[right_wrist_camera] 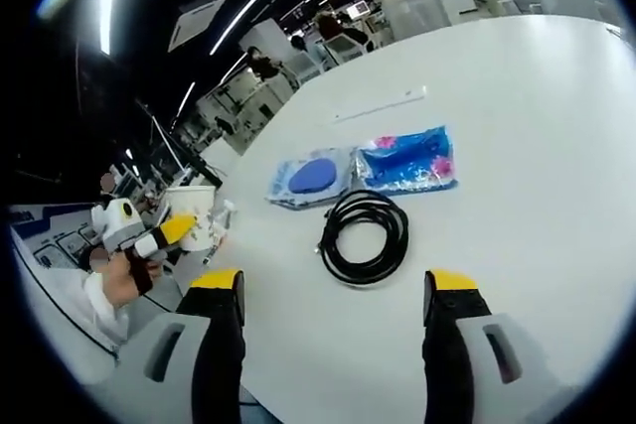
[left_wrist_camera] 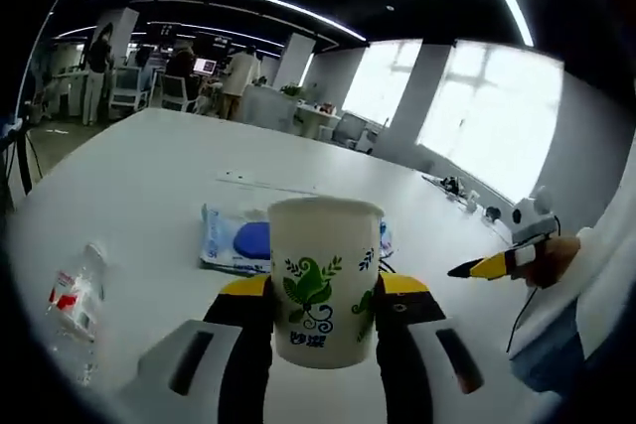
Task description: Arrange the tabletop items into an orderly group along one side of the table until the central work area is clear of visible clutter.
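A broad white table (left_wrist_camera: 149, 176) runs back through an open office with ceiling light strips, bright windows and people at desks far off. At the left of the left gripper view one clear plastic bottle (left_wrist_camera: 78, 310) lies on its side near the table edge. The left gripper (left_wrist_camera: 323, 320) has its jaws clamped on one paper cup (left_wrist_camera: 324, 280), upright with a green leaf print. In the right gripper view the right gripper (right_wrist_camera: 333, 315) hangs over the table with jaws spread wide apart, gripping nothing. Beyond it lies one coiled black cable (right_wrist_camera: 365, 235), then two blue packets (right_wrist_camera: 363, 171) side by side.
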